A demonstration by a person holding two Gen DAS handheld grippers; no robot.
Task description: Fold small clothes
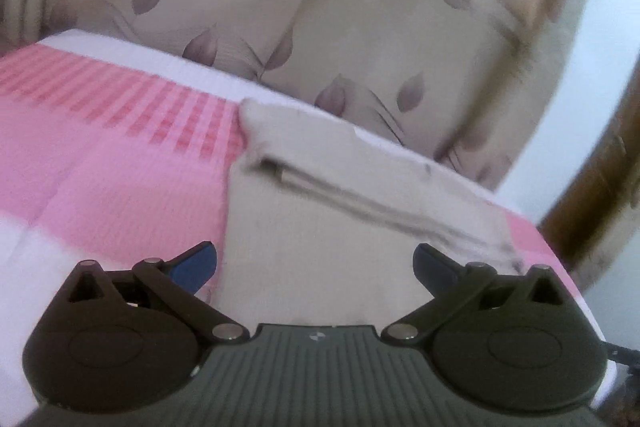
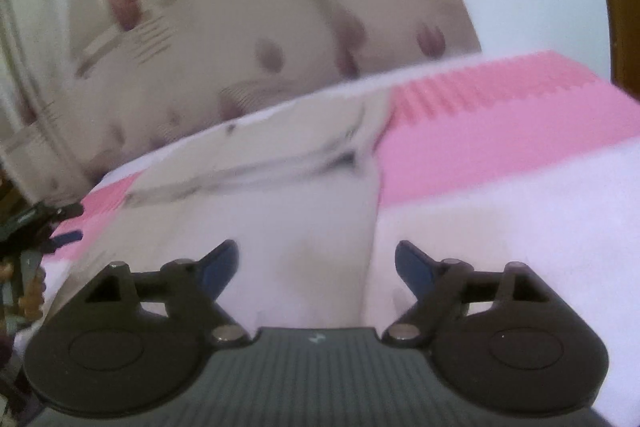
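Your left gripper (image 1: 315, 265) and right gripper (image 2: 317, 263) both gape wide, gripping nothing, just above the beige garment (image 1: 320, 227) lying flat ahead of their fingertips on the pink-and-white cloth (image 1: 120, 163). Pinch too deep and you risk catching that cloth too, dragging the fold crooked.

beige garment (image 1: 320, 227) on pink-and-white checked cloth (image 1: 120, 155); beige leaf-patterned curtain (image 1: 240, 7)

Soft, even daylight; both fisheye views motion-blurred, edges bowed, shadows faint.
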